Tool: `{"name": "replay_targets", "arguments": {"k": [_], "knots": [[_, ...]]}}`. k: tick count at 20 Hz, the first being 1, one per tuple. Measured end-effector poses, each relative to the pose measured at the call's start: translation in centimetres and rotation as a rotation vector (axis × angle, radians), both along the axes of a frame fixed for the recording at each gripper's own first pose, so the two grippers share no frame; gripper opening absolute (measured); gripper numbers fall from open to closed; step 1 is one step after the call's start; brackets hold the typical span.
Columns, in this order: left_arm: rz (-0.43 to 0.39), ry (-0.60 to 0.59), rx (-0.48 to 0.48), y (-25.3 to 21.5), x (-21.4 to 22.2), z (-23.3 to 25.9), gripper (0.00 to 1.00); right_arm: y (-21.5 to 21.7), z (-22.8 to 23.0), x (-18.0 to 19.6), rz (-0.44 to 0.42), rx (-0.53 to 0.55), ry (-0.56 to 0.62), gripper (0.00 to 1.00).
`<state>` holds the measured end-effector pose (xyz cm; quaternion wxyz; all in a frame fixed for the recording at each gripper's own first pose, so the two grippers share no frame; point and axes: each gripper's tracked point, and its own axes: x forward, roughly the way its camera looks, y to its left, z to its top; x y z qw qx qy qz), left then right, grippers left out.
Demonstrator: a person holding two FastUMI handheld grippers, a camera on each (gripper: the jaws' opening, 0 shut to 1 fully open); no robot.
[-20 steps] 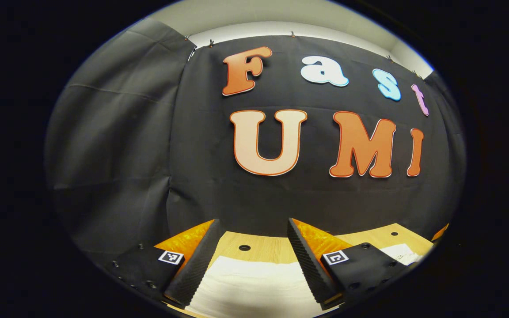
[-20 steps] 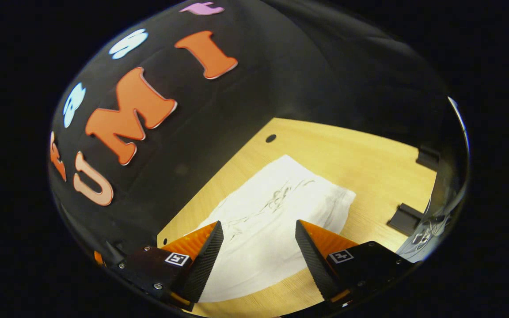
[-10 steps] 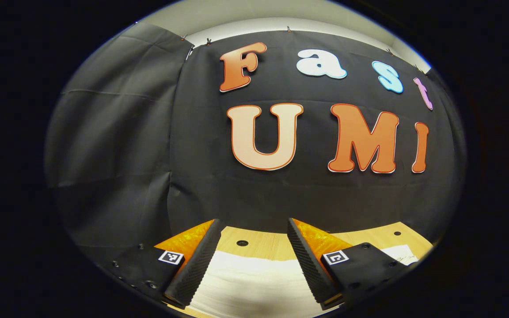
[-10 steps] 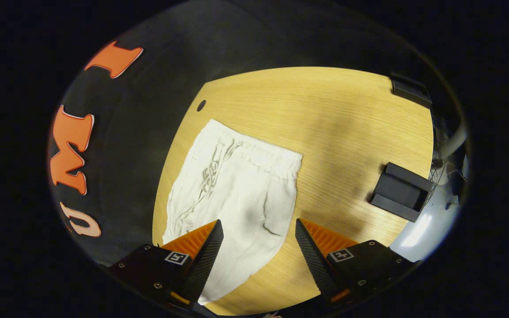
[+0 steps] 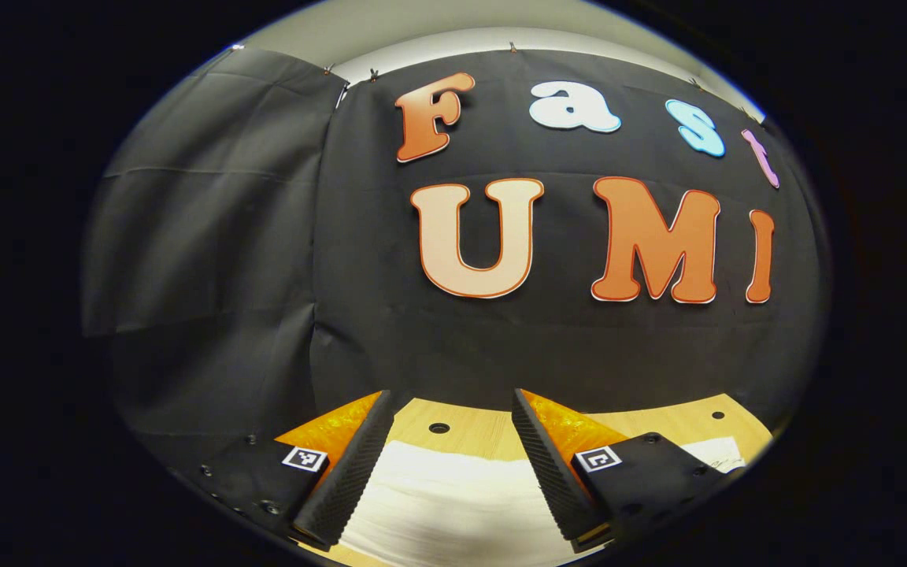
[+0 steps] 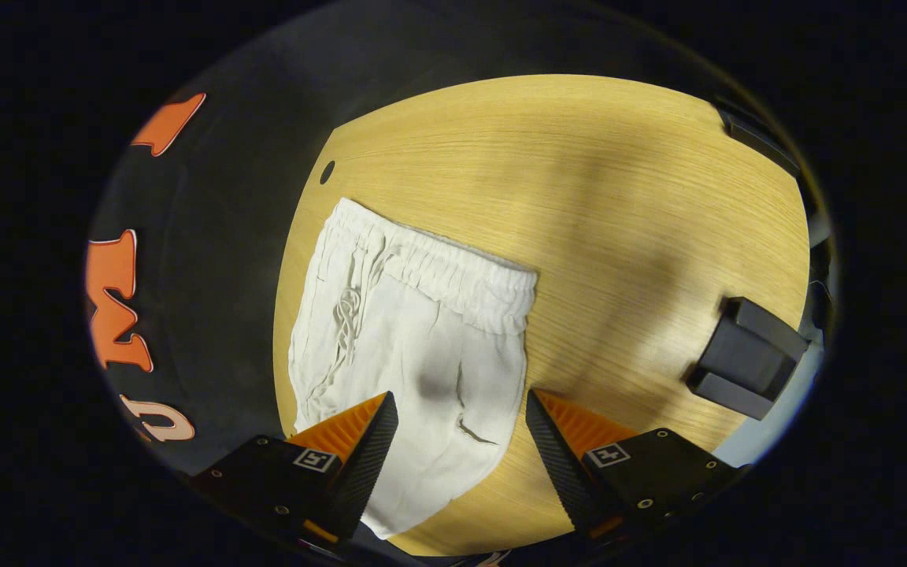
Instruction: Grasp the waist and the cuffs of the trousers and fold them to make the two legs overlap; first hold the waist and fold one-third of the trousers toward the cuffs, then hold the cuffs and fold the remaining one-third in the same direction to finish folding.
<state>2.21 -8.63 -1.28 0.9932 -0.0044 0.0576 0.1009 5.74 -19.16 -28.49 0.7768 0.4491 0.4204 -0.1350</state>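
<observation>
1. Broadly, the wooden table [image 6: 619, 197] carried the white trousers [image 6: 422, 346], which lay flat along its far edge by the black cloth wall, the legs running off under the right gripper's camera.
2. Their gathered waistband [image 6: 453, 272] lay at the end nearest the table's middle, with a drawstring [image 6: 351, 303] loose across the front.
3. A dark block [image 6: 745, 358] sat well apart to the side.
4. The right gripper [image 6: 457, 409] hovered over the hip area with its claw wide and nothing in it.
5. The left gripper [image 5: 449, 417], likewise spread wide and empty, pointed low over white cloth [image 5: 453, 496] toward the wall.
6. By my judgement the fabric was light, thin and limp, so it would sag and crease; the elastic waistband's corners offered the thickest, surest pinch, and the cuffs likewise at their hems.
</observation>
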Motion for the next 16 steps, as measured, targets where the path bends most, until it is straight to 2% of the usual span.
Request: {"name": "replay_targets", "arguments": {"k": [2, 4, 5, 6, 7, 8, 9, 10, 11, 13, 14, 15, 16], "knots": [[0.015, 0.004, -0.006, 0.1, -0.3, -0.2, 0.98, 0.5, -0.2, 0.6, 0.007, 0.028, 0.005, 0.99], [0.027, 0.007, -0.006, 0.2, -0.5, -0.5, 0.98, 0.7, -1.1, 0.8, 0.010, 0.037, 0.037, 0.89], [0.037, 0.008, -0.005, 0.3, -0.7, -0.5, 0.98, 0.7, -1.5, 0.8, 0.010, 0.045, 0.051, 0.70], [0.044, 0.011, -0.005, 0.4, -1.0, -0.6, 0.99, 0.9, -1.8, 1.1, 0.004, 0.056, 0.056, 0.60], [0.050, 0.015, -0.005, 0.4, -1.1, -0.7, 0.99, 1.0, -2.1, 1.3, 0.002, 0.065, 0.055, 0.31], [0.057, 0.020, -0.003, 0.6, -1.3, -0.9, 0.99, 1.0, -2.4, 1.3, 0.003, 0.070, 0.059, 0.31], [0.066, 0.024, -0.001, 0.8, -1.3, -1.0, 0.99, 0.9, -2.4, 1.3, -0.001, 0.077, 0.061, 0.13], [0.073, 0.029, -0.002, 0.9, -1.3, -1.2, 0.98, 0.8, -2.4, 1.2, -0.003, 0.075, 0.061, 0.07], [0.083, 0.035, -0.009, 1.3, -1.4, -1.4, 0.99, 0.9, -2.4, 1.1, 0.003, 0.066, 0.063, 0.01], [0.097, 0.054, -0.033, 1.9, -1.5, -2.3, 0.99, 0.5, -2.1, 0.9, 0.023, 0.030, 0.051, 0.01], [0.103, 0.069, -0.047, 2.5, -1.5, -3.0, 0.99, 0.7, -2.1, 0.9, 0.030, 0.018, 0.045, 0.01], [0.109, 0.089, -0.066, 3.0, -1.5, -3.8, 0.99, 0.7, -1.8, 0.9, 0.026, 0.015, 0.041, 0.06], [0.116, 0.112, -0.084, 3.6, -1.4, -4.7, 0.99, 0.7, -1.6, 0.9, 0.018, 0.019, 0.037, 0.00]]}}
